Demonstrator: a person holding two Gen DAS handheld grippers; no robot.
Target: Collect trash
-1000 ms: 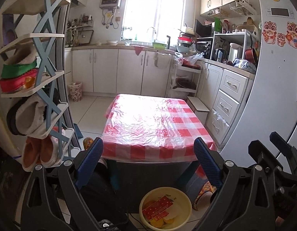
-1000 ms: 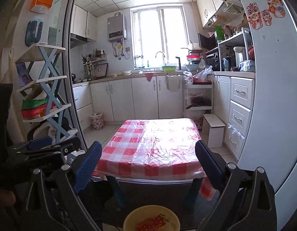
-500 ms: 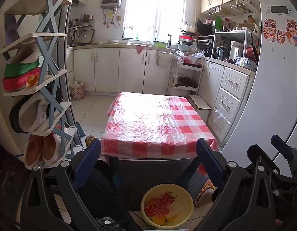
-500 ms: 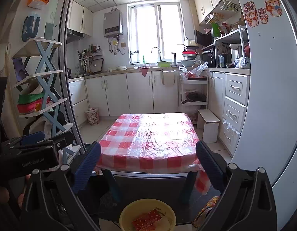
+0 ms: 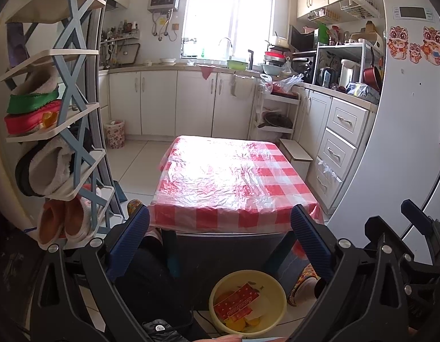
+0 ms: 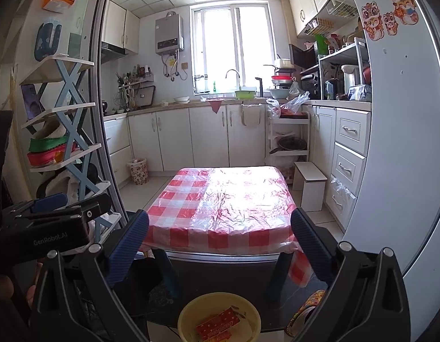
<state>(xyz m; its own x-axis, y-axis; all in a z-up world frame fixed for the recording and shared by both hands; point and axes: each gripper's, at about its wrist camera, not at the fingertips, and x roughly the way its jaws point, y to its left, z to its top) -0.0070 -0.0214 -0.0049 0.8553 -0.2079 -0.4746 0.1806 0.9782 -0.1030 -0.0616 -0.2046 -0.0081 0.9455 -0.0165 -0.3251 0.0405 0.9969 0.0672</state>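
A: What are the two grippers doing?

B: The left gripper (image 5: 220, 245) has its blue-padded fingers (image 5: 128, 239) spread wide with nothing between them. The right gripper (image 6: 220, 245) is the same: fingers (image 6: 311, 245) far apart, holding nothing. Both hang in the air in front of the near edge of the bench (image 5: 234, 176).

A: Where is the trash?

B: In a yellow basin (image 5: 272, 290) on the floor, below the near edge of the bench and under both grippers. Red wrappers with white dots (image 5: 235, 305) lie on top, with something white beside them and yellow scraps (image 5: 237, 325) underneath. From the right wrist the same basin (image 6: 188, 310) and red wrappers (image 6: 218, 323) show at the bottom edge.

A: And the bench itself?

B: Covered by a red-and-white checked cloth under crinkled clear plastic (image 6: 237, 199), which glares in the window light.

A: Anything else nearby?

B: A shoe rack with blue crossed struts (image 5: 74, 108) stands to the left, holding slippers. A patterned slipper (image 5: 304, 282) lies on the floor just right of the basin. A small floral waste bin (image 6: 138, 171) sits by the cabinets, well apart from the bench. The white fridge (image 5: 405, 131) on the right carries cartoon stickers.
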